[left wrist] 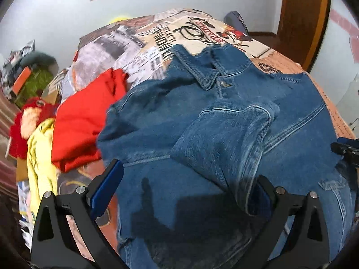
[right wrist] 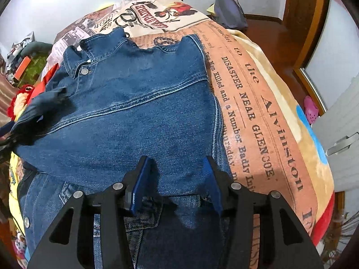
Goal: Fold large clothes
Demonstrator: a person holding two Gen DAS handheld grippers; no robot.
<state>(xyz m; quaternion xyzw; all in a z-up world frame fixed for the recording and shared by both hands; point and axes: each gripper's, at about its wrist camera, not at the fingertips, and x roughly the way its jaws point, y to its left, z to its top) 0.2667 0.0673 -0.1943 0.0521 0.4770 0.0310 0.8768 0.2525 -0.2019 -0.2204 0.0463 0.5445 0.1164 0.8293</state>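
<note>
A blue denim jacket [left wrist: 224, 123] lies on the bed, collar [left wrist: 202, 67] toward the far side, one sleeve [left wrist: 235, 145] folded across its body. My left gripper [left wrist: 186, 179] is open just above the jacket's near part, its right finger beside the sleeve's cuff. In the right wrist view the jacket [right wrist: 134, 112] fills the middle. My right gripper [right wrist: 177, 179] is open over a folded edge of the denim, with cloth between its fingers but not clamped. The right gripper's tip [left wrist: 345, 150] shows at the right edge of the left wrist view.
The bed has a newspaper-print cover [right wrist: 246, 103]. A red garment [left wrist: 85, 121], a yellow garment [left wrist: 42, 157] and a red plush toy [left wrist: 31, 114] lie left of the jacket. A dark bag [right wrist: 231, 11] sits at the bed's far corner. A wooden door [right wrist: 300, 22] and grey cabinet [right wrist: 343, 130] stand right.
</note>
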